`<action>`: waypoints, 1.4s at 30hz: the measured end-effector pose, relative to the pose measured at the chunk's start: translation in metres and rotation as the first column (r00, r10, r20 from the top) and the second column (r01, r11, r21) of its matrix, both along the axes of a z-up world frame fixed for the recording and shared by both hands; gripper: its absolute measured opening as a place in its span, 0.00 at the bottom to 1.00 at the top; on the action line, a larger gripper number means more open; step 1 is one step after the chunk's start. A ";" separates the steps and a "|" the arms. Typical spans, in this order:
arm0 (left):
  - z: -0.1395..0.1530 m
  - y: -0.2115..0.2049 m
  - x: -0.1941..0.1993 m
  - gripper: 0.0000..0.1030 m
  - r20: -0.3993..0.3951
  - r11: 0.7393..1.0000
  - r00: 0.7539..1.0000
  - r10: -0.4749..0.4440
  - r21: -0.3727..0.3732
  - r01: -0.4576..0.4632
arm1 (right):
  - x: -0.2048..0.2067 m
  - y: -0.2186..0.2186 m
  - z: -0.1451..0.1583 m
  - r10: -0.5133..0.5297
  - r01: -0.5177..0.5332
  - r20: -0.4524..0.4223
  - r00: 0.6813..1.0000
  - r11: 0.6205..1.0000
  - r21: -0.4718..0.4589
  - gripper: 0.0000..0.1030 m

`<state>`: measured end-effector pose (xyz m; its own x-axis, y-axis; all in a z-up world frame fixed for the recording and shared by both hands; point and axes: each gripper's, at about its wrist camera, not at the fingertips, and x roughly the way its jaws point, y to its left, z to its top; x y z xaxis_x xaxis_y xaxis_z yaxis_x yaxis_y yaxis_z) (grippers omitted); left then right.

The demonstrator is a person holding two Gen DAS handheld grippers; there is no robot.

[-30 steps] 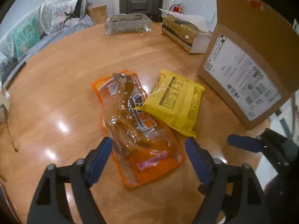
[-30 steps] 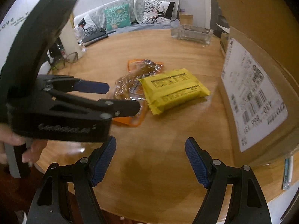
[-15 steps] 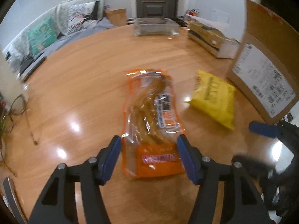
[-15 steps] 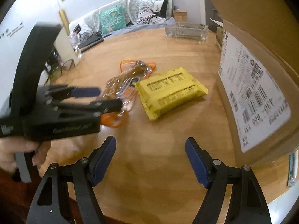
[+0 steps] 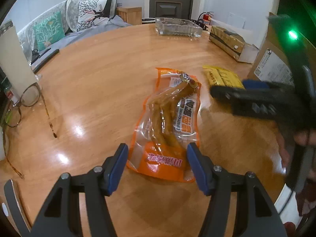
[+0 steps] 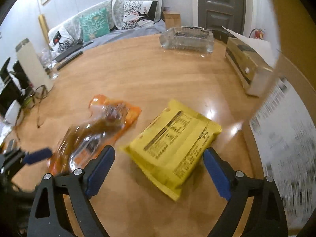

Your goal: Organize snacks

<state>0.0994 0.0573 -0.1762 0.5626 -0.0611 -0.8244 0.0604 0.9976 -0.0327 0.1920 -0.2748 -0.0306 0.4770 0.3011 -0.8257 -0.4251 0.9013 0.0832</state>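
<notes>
- The left gripper (image 5: 157,164) has its jaws at a medium spread, one blue pad on each side of the near end of the orange snack packet (image 5: 169,126). The pads look just beside the packet's edges; whether they press on it cannot be told.
- The orange snack packet lies flat on the wooden counter (image 5: 102,79), its long side running away from the left jaws, with a clear window showing brown pieces inside.
- The right gripper (image 6: 159,165) has wide jaws that are opening, and the near end of the yellow snack packet (image 6: 173,144) lies between them. Neither pad presses on it.
- The yellow snack packet lies flat on the counter, printed label up, just right of the orange one and apart from it.
- In the left wrist view the right gripper reaches in from the right, blurred, with a person's hand (image 5: 292,146) on its handle.
- A cardboard box (image 6: 284,122) with a shipping label stands at the right, near the yellow packet.
- Farther out on the counter are a clear glass dish (image 6: 186,39), a gold and white carton (image 6: 248,67), a pair of glasses (image 5: 29,100) and a white cylinder (image 5: 13,63).
- Beyond the counter is a sofa (image 6: 102,27) with patterned cushions and a dark door (image 5: 170,0).
</notes>
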 end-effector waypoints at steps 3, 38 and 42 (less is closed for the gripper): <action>0.001 0.001 -0.002 0.58 0.002 1.000 1.000 -0.008 0.004 0.008 | 0.015 0.009 -0.001 -0.001 0.001 0.003 1.000 1.000 -0.013 0.88; 0.017 -0.001 -0.006 0.04 0.021 0.997 0.997 -0.068 -0.020 0.068 | -0.064 -0.042 0.000 0.318 -0.318 0.044 0.947 0.948 -0.011 0.67; 0.018 0.001 -0.007 0.65 0.055 0.997 0.995 -0.078 0.018 0.077 | -0.066 -0.040 0.000 0.327 -0.327 0.044 0.944 0.945 -0.005 0.67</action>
<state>0.0927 0.0584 -0.1585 0.6020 -0.0937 -0.7930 0.1392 0.9902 -0.0113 0.1261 -0.3144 -0.0307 0.3873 0.4485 -0.8055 -0.6998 0.7118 0.0599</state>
